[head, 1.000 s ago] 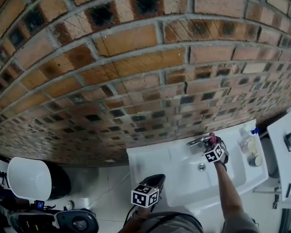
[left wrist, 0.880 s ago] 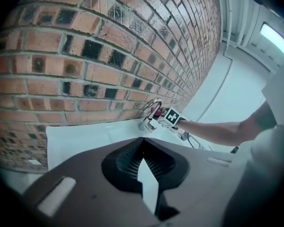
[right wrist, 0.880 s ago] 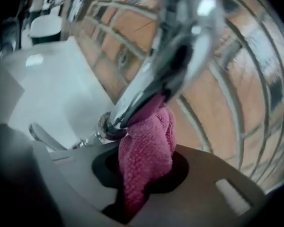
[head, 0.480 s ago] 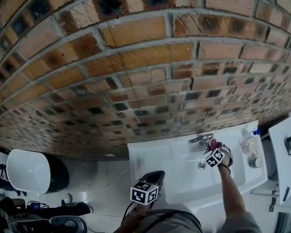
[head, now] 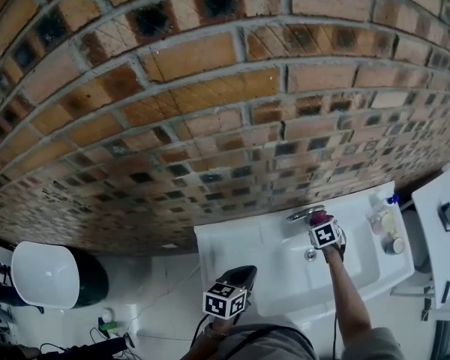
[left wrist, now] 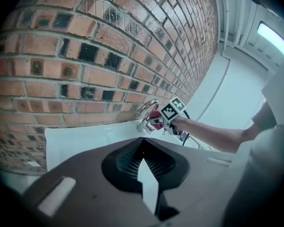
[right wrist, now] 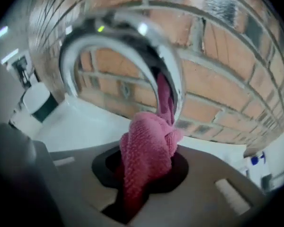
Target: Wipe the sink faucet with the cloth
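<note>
A chrome curved faucet [head: 305, 214] [right wrist: 132, 46] [left wrist: 148, 111] rises at the back of a white sink [head: 232, 253] against a brick wall. My right gripper [head: 319, 221] [right wrist: 149, 162] is shut on a pink cloth [right wrist: 146, 150] [left wrist: 155, 120], and the cloth presses against the faucet's spout. My left gripper [head: 238, 280] [left wrist: 143, 167] hangs shut and empty at the sink's front left, away from the faucet.
A clear bottle with a blue cap [head: 380, 214] and a small jar [head: 395, 246] stand on the sink's right side. A white toilet [head: 45, 276] sits far left. A white cabinet [head: 442, 223] is at the right edge.
My right gripper with the cloth has slid a little along the faucet, from beside the spout to closer against it. The left gripper has stayed in place.
</note>
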`<control>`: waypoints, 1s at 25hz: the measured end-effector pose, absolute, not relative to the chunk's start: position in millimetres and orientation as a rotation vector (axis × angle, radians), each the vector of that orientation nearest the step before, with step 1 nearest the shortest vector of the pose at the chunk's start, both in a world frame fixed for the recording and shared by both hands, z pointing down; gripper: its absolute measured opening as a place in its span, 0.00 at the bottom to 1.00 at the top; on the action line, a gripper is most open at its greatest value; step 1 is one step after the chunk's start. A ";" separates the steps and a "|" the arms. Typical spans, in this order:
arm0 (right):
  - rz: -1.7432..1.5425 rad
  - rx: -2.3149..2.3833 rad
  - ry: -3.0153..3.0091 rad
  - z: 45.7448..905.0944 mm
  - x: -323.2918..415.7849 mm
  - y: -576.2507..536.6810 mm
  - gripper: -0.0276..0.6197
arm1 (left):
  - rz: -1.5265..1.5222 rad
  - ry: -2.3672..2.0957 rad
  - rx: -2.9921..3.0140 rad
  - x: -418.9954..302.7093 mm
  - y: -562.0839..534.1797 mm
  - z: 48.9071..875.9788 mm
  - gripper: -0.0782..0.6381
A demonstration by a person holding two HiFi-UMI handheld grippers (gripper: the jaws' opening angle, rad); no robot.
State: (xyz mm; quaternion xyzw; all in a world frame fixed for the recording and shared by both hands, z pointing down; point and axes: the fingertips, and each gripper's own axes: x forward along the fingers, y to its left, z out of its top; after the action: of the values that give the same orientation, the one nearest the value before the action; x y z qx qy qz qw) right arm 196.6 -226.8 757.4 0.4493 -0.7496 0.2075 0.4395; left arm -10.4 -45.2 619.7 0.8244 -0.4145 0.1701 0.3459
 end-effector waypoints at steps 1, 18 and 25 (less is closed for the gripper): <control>0.575 1.128 -1.945 741.5 179.7 -225.8 0.14 | 0.440 -1.083 2.137 -13.2 -46.5 619.8 0.12; 0.130 0.953 -2.110 710.4 119.1 -203.5 0.14 | 0.428 -1.077 2.152 -9.4 -46.5 616.4 0.12; 0.150 1.089 -2.137 686.9 106.9 -201.6 0.14 | 0.425 -1.170 2.081 -30.9 -41.2 619.2 0.12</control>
State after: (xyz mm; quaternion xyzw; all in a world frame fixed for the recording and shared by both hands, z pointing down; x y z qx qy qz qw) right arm 106.9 -201.6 686.9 0.4225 -0.8293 0.0581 0.3611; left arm -30.9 -41.2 619.2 0.8036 -0.4520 0.1642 0.3507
